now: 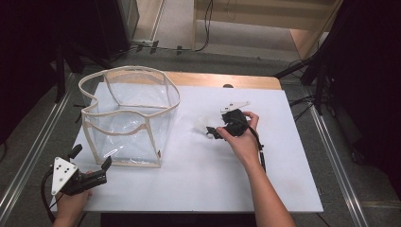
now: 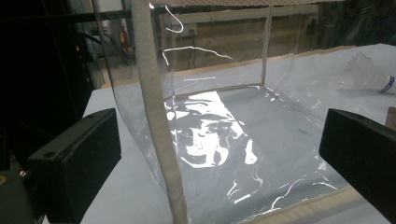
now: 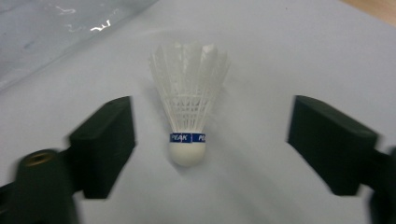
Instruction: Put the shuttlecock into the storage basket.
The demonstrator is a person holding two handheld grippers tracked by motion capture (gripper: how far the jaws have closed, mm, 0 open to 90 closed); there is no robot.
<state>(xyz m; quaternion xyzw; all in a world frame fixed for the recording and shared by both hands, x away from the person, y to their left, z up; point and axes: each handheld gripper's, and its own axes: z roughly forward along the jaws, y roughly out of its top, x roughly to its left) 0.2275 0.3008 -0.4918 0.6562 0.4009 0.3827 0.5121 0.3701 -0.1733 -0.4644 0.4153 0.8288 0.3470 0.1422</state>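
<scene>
On the white worktop (image 1: 198, 179) lies a white feather shuttlecock (image 1: 202, 125), near the middle and a little to the right of a clear plastic bag (image 1: 130, 116) with cream fabric edging. From the high view the shuttlecock is only a small pale shape just beside the right gripper (image 1: 213, 133), and its details cannot be read.

The right gripper view gives what the high view does not. Here the shuttlecock (image 3: 189, 121) lies with its rounded cork end toward the camera and its feathers pointing away. A blue band with white letters runs around it above the cork. The jaws of the right gripper (image 3: 210, 149) are spread wide, one on each side of the shuttlecock, and both are apart from it; nothing is pinched. A corner of the clear bag (image 3: 56, 28) shows at the upper left of this view.

The left gripper (image 1: 90, 163) is at the near left corner of the worktop, held by the person's left hand (image 1: 71, 201), with its jaws pointing toward the bag. In the left gripper view its jaws (image 2: 219, 154) are also spread and hold nothing. This view looks through the clear wall of the bag (image 2: 224, 135), with one cream edge strip (image 2: 156, 116) standing upright close in front. It shows the shiny bottom of the bag, and far off at the right, through the plastic, the shuttlecock (image 2: 362, 74) with its blue band.

The person's right hand (image 1: 243, 139) holds the right gripper from above.
</scene>
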